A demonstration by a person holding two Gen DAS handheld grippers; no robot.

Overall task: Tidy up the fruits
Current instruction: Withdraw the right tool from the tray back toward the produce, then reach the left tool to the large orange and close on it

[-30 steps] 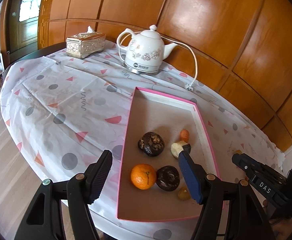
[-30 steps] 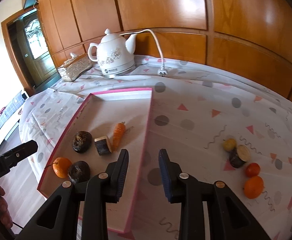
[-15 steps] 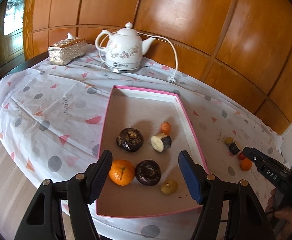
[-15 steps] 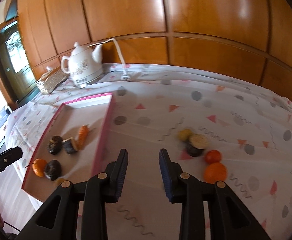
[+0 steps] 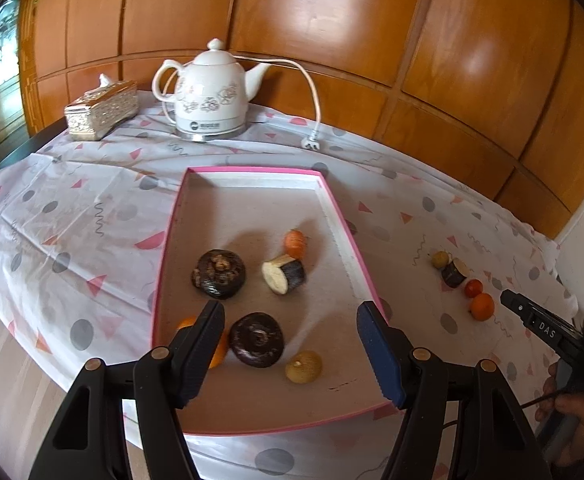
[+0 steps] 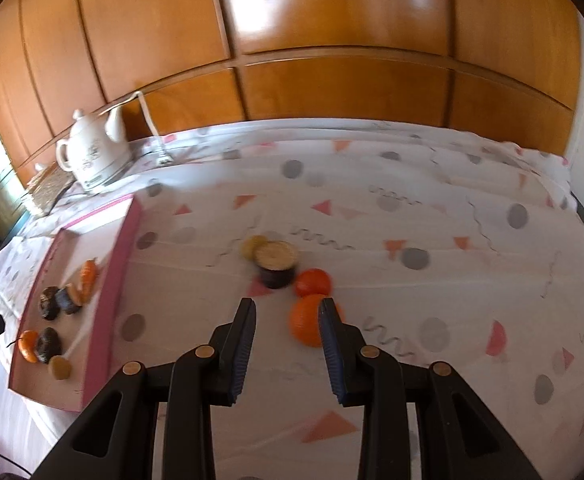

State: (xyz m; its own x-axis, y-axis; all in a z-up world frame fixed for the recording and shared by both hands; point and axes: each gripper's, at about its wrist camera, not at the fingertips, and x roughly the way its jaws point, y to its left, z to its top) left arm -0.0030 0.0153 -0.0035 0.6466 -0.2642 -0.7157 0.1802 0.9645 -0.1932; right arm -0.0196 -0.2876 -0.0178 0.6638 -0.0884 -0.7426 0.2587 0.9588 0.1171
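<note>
A pink-rimmed tray holds two dark round fruits, an eggplant chunk, a carrot piece, an orange and a yellow fruit. My left gripper is open and empty above the tray's near end. On the cloth, an orange, a red tomato, an eggplant chunk and a yellow fruit lie together. My right gripper is open, empty, just in front of that orange.
A white electric kettle with cord and plug stands at the back by the wooden wall. A gold tissue box sits left of it. The patterned tablecloth covers the round table.
My right gripper has swung right, from the tray's edge to the loose fruits, and opened wider. My left gripper view has turned slightly right over the tray.
</note>
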